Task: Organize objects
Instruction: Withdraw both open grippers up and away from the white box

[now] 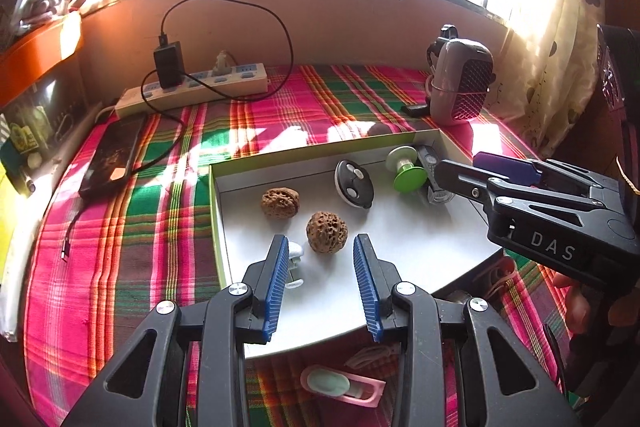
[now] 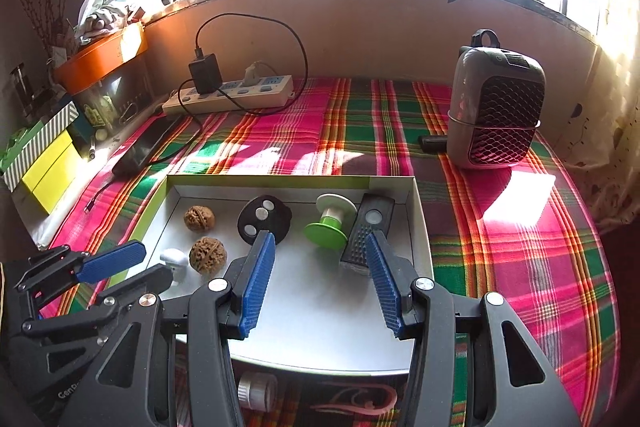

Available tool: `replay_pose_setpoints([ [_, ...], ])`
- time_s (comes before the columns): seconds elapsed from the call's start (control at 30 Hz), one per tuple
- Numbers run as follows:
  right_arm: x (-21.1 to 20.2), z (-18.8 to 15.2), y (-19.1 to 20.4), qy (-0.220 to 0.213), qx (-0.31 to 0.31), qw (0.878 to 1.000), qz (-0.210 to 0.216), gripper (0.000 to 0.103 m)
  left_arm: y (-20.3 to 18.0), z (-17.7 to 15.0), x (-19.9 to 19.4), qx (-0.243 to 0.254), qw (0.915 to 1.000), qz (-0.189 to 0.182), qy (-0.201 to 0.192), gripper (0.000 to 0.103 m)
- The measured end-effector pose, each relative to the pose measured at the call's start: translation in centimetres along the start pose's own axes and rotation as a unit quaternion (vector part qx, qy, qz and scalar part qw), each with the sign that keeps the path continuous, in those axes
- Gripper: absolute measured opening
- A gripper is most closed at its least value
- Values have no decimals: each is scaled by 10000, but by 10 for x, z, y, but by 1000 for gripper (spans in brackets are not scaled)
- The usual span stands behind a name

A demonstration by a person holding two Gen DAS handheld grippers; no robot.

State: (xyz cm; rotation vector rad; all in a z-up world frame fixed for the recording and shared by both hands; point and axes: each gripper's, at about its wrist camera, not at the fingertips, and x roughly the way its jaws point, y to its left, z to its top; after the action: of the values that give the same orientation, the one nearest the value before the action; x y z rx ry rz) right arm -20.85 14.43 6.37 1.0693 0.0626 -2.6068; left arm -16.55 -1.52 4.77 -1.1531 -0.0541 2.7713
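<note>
Two empty grippers hang over a shallow white box (image 2: 420, 219) of small things on a plaid cloth (image 2: 520, 267).

The left gripper (image 1: 321, 283) and right gripper (image 2: 318, 279) both hold their ribbed blue pads spread apart with nothing between them. Inside the cardboard box, two rough, pitted brown walnuts (image 2: 207, 253) lie toward its left wall, with a small smooth white piece (image 2: 174, 259) just beside the nearer one. A round black disc (image 2: 264, 219) with three pale spots lies near the back wall. Right of the disc stands a spool (image 2: 330, 221) with a white and a green flange, and a flat black rectangular piece (image 2: 366, 231) with a studded surface lies by the right wall. Behind the box, a grey rounded device (image 2: 496, 107) with a mesh front stands on the cloth.
</note>
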Motion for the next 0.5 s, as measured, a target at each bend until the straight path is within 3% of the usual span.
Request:
replay_pose_setpoints([
  [0.5,-30,-34,8,-90,-83,9998,133,49,21,-33,-38,-336,9994,-32,-102,32],
])
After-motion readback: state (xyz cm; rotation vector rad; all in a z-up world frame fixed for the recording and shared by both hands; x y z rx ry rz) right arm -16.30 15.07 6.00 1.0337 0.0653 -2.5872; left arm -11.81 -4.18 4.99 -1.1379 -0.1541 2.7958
